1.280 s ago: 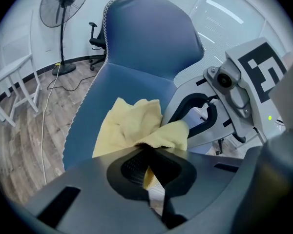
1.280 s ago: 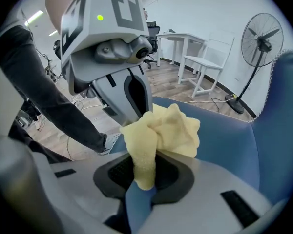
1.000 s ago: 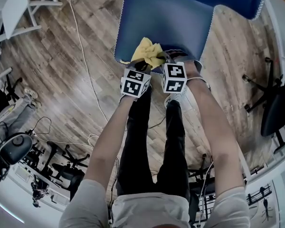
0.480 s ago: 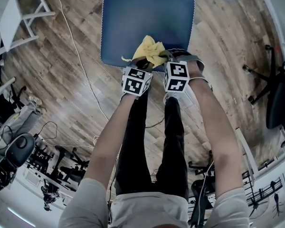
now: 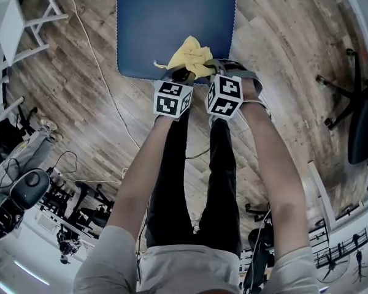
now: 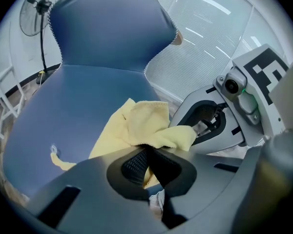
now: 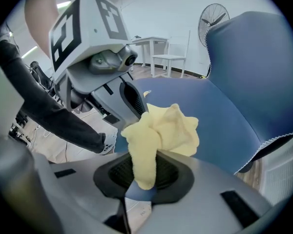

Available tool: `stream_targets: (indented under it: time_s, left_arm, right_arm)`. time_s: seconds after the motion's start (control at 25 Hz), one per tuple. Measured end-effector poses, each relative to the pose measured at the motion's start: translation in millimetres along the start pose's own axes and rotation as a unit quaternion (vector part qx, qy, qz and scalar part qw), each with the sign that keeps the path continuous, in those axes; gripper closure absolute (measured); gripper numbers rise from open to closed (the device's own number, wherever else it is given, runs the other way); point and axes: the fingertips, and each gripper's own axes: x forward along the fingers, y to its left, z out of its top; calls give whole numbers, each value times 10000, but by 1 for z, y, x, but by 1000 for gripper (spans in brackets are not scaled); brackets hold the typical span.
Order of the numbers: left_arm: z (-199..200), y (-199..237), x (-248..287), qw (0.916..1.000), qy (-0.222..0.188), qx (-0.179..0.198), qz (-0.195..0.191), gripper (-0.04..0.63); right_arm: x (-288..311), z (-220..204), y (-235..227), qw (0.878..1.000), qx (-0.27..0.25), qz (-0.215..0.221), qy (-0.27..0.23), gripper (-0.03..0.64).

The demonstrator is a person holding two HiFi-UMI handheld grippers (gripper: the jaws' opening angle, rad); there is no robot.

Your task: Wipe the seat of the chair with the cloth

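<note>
Even light is filling every view; ceiling strips (image 6: 211,3) are glaring. Fisheye distortion is bending edges, dark corners are ringing both gripper views, the cloth (image 7: 161,130) is showing sharp.

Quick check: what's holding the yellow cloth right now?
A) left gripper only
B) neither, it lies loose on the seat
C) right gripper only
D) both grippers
D: the left gripper and the right gripper each have their jaws shut on a fold of the yellow cloth, over the chair seat.

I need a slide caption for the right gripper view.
Right gripper shut on the yellow cloth, blue chair seat behind.
</note>
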Motion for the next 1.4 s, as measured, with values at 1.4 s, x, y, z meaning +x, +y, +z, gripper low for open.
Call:
stream_targets:
  time_s: [1.4]
  left_arm:
    - [-35, -78, -10, 9984, 31, 100, -562, 568]
  right_arm:
    - [-64, -101, 73, 9467, 3029, -1080, 159, 537]
